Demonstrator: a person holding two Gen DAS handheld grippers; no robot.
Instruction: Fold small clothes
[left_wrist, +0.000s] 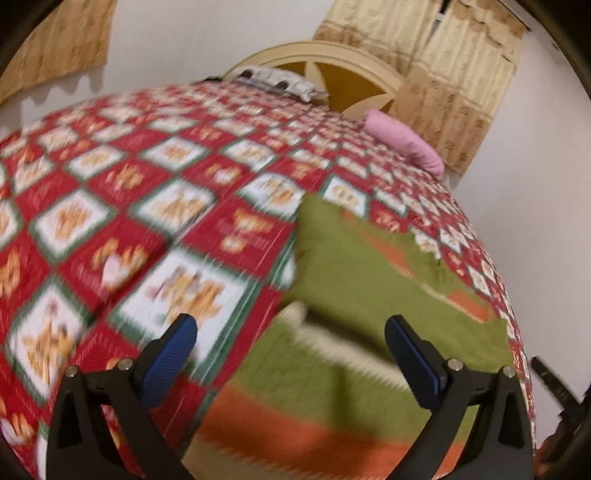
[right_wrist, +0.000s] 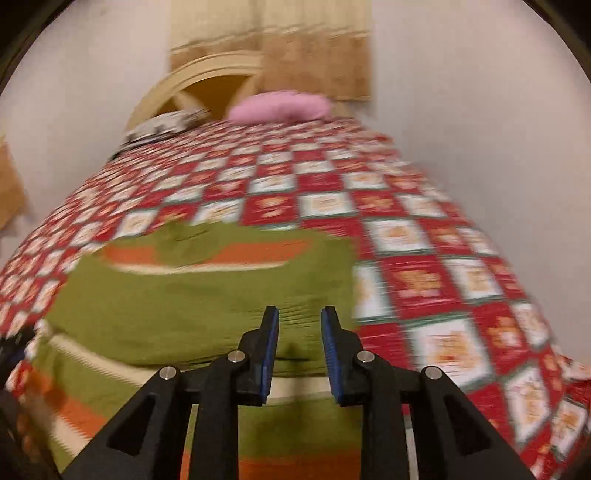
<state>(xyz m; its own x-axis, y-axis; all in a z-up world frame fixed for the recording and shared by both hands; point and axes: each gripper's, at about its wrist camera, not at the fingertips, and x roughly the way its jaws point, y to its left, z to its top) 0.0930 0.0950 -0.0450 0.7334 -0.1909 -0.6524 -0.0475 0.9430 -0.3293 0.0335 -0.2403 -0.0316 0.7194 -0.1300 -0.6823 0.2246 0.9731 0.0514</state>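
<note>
Although both views are smeared by motion, the bed (left_wrist: 155, 177) fills them, one bed under a red and white checked cover, with one headboard (left_wrist: 325, 62) at the far end, curtains on the wall behind it, one pink pillow (right_wrist: 280, 105) and one patterned pillow (left_wrist: 277, 79). On the near part of the bed lies the single garment (right_wrist: 192, 299), green with orange and cream bands, partly doubled over on itself, its long axis seeming to run from the near edge toward the far right in the left wrist view. It lies directly ahead of and beneath both pairs of tongs. The right tongs (right_wrist: 299, 350) sit over its green middle, fingers a small gap apart and holding nothing. The left tongs (left_wrist: 291, 350) are spread wide, empty, over its near left part. Neither looks clearly nearer; I judge the next fold turns on catching a near edge.
</note>
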